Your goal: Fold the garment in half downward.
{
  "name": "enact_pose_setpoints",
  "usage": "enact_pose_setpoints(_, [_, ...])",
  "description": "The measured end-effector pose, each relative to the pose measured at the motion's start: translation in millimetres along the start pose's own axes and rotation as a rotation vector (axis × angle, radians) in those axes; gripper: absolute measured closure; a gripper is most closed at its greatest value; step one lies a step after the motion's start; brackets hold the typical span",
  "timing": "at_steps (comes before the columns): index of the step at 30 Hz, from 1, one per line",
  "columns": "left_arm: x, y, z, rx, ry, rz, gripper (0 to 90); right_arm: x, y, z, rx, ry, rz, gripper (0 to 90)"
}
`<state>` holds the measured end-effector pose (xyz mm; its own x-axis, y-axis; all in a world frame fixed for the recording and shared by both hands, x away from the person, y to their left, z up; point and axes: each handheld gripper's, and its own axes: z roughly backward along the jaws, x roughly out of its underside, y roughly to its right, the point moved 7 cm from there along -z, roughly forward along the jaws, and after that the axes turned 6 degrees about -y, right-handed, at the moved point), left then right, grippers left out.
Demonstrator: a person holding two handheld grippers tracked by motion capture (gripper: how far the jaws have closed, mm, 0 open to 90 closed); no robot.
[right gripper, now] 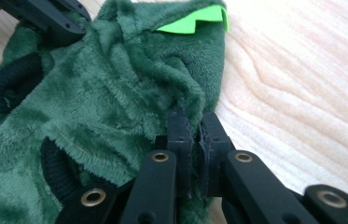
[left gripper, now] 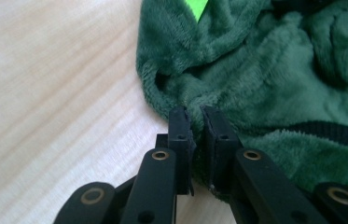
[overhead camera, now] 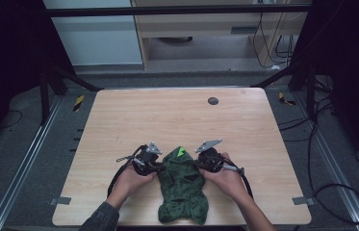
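A dark green fleece garment (overhead camera: pixel 183 187) lies crumpled on the wooden table (overhead camera: pixel 167 115) near its front edge, with a bright green patch (overhead camera: pixel 181 152) at its far end and black trim. My left gripper (overhead camera: pixel 157 167) is shut on the garment's left edge, and fleece (left gripper: pixel 265 70) is pinched between its jaws (left gripper: pixel 197 116). My right gripper (overhead camera: pixel 200 166) is shut on the right edge, where a fold of fleece (right gripper: pixel 106 93) bunches at its tips (right gripper: pixel 192 119). The bright patch (right gripper: pixel 195 21) sits just beyond that fold. A hand holds each gripper.
A small black disc (overhead camera: pixel 212 100) is set in the table near the far edge. Bare wood stretches beyond and to both sides of the garment. Black frame bars and loose cables (overhead camera: pixel 340 192) lie around the table on the floor.
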<state>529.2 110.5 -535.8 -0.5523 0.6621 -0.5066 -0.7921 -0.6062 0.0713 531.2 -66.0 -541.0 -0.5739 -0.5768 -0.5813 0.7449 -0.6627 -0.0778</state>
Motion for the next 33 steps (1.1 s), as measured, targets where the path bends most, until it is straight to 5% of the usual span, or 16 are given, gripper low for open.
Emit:
enact_pose_setpoints(11, [-30.6,-11.8,8.0,-0.023,0.027,-0.017,82.7,-25.9,20.4,16.5,0.04,0.022,0.044,85.4])
enact_pose_setpoints(33, [-66.7,-38.6,26.6,-0.113,0.063,-0.024,82.8,-70.2,52.7,28.7,0.075,0.065,0.039,85.5])
